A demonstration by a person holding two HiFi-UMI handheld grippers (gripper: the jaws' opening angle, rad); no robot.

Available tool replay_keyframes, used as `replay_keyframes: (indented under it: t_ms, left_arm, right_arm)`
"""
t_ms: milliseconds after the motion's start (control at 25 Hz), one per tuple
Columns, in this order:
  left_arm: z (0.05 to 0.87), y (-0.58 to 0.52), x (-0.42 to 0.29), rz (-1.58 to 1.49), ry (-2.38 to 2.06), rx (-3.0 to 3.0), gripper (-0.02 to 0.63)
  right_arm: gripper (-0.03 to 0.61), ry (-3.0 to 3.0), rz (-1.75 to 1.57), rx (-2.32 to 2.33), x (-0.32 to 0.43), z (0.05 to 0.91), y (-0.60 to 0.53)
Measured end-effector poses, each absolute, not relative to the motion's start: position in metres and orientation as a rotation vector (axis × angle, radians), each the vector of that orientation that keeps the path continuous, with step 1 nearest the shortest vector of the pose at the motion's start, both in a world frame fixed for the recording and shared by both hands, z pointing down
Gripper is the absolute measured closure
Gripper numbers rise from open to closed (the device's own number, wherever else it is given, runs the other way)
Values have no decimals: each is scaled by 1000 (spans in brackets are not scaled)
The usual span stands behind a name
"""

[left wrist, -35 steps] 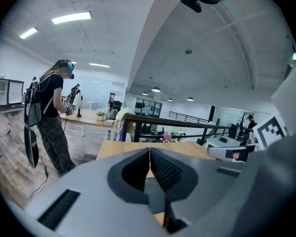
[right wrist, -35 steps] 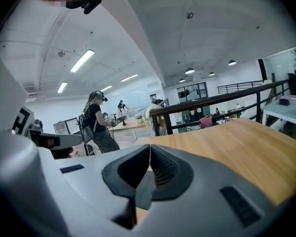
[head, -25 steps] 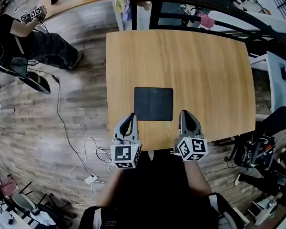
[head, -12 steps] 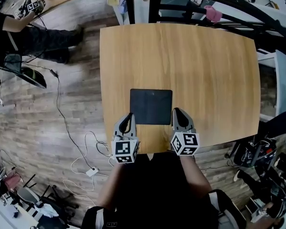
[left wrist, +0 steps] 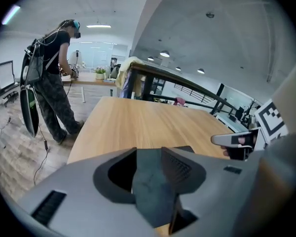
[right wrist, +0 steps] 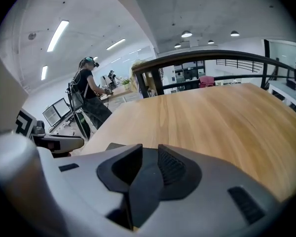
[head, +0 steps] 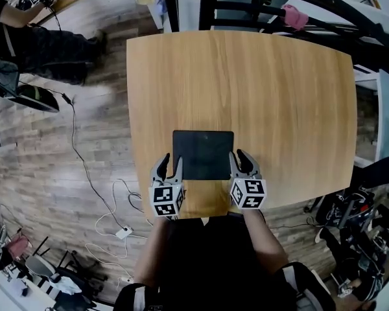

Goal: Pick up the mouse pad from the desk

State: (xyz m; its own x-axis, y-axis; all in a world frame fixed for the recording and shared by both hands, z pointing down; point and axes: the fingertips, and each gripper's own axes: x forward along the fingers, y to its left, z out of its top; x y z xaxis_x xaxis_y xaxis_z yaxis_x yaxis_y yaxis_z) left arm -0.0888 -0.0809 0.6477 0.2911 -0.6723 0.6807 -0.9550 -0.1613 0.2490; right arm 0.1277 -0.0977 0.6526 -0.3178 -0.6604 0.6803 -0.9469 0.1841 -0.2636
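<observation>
A dark square mouse pad point(head: 203, 155) lies flat on the wooden desk point(head: 246, 83), close to its near edge. My left gripper point(head: 169, 167) sits at the pad's near left corner and my right gripper point(head: 240, 161) at its near right corner. Both have just been opening their jaws and now stand open. In the left gripper view the mouse pad point(left wrist: 150, 186) shows in the gap of the left gripper point(left wrist: 149, 164). In the right gripper view the mouse pad point(right wrist: 144, 184) shows in the gap of the right gripper point(right wrist: 145, 167). No pads press on it.
The desk's near edge point(head: 207, 212) runs just behind the grippers. A person point(head: 26, 37) stands at the far left by another desk. Cables and a plug point(head: 120, 229) lie on the wood floor at left. A black railing point(head: 279, 11) runs behind the desk; bags point(head: 350, 212) sit at right.
Both grippers have come down and forward from the desk's near edge to the pad's near corners. Their jaws, shut before, now stand apart.
</observation>
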Motion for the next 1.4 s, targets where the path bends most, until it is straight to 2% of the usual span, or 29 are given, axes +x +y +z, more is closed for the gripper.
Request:
replay_keyframes:
  t_ms: [160,400,640,1400]
  left_arm:
    - [673,-89,-85,610,-1394,1893,422]
    - [712,-87,-80,666,-1313,1830,414]
    - [731,-91,-87,675,-1294,1775,379]
    - [742,-85,-75,723,-1239,1750,370]
  right_arm:
    - [438,-2004,988,1453,126,679,-99]
    - [380,-1911,1047,1343,127,718,-92]
    - [379,-1863,1070,1318,126,735,-90]
    - [379,-1803,1101,1299,124,751,-87]
